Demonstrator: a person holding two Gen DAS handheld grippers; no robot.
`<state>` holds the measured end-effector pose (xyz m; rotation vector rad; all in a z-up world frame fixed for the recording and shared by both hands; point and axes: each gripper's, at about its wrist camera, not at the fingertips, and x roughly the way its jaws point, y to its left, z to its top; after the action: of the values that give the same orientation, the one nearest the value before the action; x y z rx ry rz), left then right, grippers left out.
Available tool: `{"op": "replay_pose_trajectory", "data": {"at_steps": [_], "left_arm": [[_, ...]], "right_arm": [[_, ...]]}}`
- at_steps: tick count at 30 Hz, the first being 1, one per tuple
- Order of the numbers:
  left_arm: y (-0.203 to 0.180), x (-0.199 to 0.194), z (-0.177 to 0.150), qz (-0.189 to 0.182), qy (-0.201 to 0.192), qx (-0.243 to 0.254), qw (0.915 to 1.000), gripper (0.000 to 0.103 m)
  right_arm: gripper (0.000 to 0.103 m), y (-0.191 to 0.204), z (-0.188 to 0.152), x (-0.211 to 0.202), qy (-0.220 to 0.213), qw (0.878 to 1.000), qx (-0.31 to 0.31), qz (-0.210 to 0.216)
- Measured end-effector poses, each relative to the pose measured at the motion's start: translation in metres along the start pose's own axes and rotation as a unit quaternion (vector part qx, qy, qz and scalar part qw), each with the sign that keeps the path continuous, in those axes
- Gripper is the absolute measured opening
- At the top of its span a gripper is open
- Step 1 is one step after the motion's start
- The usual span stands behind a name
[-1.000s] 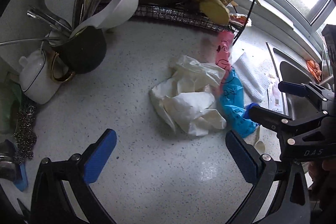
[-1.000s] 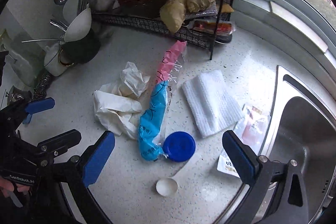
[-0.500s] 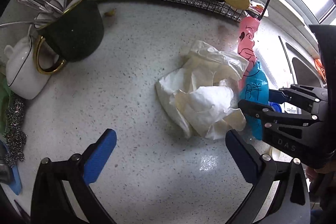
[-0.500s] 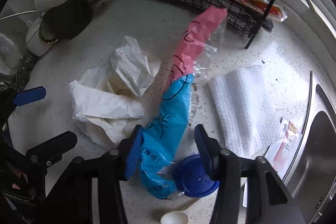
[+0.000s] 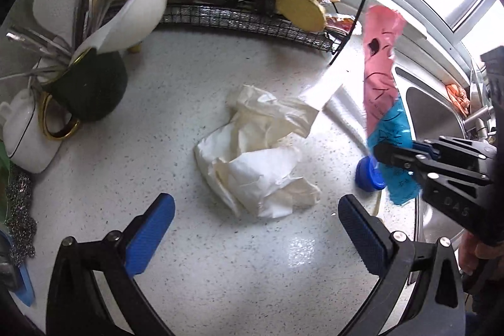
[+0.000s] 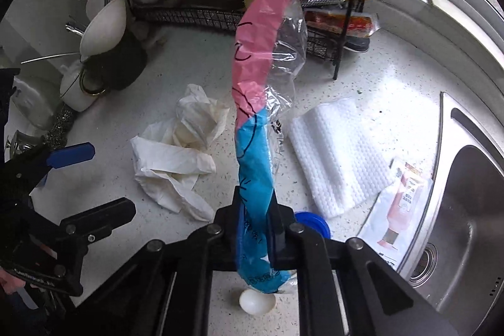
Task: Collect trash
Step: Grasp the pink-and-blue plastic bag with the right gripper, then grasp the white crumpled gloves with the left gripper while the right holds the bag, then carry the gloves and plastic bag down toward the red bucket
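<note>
A long pink-and-blue plastic wrapper [image 6: 252, 84] stands up off the counter, its blue end between the pads of my right gripper [image 6: 256, 210]. Those jaws are closing and press on it. In the left wrist view the same wrapper [image 5: 381, 77] rises at the right, pinched by the right gripper [image 5: 382, 151]. A crumpled white paper [image 5: 261, 153] lies on the speckled counter just ahead of my left gripper [image 5: 255, 203], which is open and holds nothing. A blue lid [image 6: 312, 222] and a white spoon [image 6: 256, 301] lie under the right gripper.
A folded white cloth [image 6: 337, 153] and a printed sachet [image 6: 400, 200] lie beside the steel sink [image 6: 466, 210] at the right. A black wire rack [image 5: 252, 18] with ginger lines the back. A dark utensil cup [image 5: 91, 90] and a white pot stand at the left.
The right gripper came down over the wrapper's blue end, closed on it and lifted it off the counter. The left gripper stayed open over the crumpled paper.
</note>
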<state>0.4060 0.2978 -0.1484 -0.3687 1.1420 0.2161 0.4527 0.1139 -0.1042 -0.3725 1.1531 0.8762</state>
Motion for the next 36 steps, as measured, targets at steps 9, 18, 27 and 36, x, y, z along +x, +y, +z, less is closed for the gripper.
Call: {"op": "replay_pose_trajectory", "data": {"at_steps": [9,18,27,36], "left_arm": [[-0.023,0.048,0.029,0.001,0.032,0.051,0.9982,0.103],[-0.028,0.073,0.033,0.021,0.058,0.100,0.9930,0.066],[-0.031,0.051,-0.002,0.040,0.067,0.090,0.9928,0.007],[-0.098,-0.007,-0.040,0.014,0.023,0.106,0.9940,0.006]], "right_arm": [[0.009,-0.035,-0.022,-0.029,-0.013,0.998,0.053,-0.031],[0.009,-0.056,-0.042,-0.030,-0.004,0.994,0.094,-0.058],[0.009,-0.055,-0.055,-0.039,-0.012,0.994,0.103,-0.041],[0.009,-0.059,-0.089,-0.074,-0.038,0.995,0.086,-0.021]]}}
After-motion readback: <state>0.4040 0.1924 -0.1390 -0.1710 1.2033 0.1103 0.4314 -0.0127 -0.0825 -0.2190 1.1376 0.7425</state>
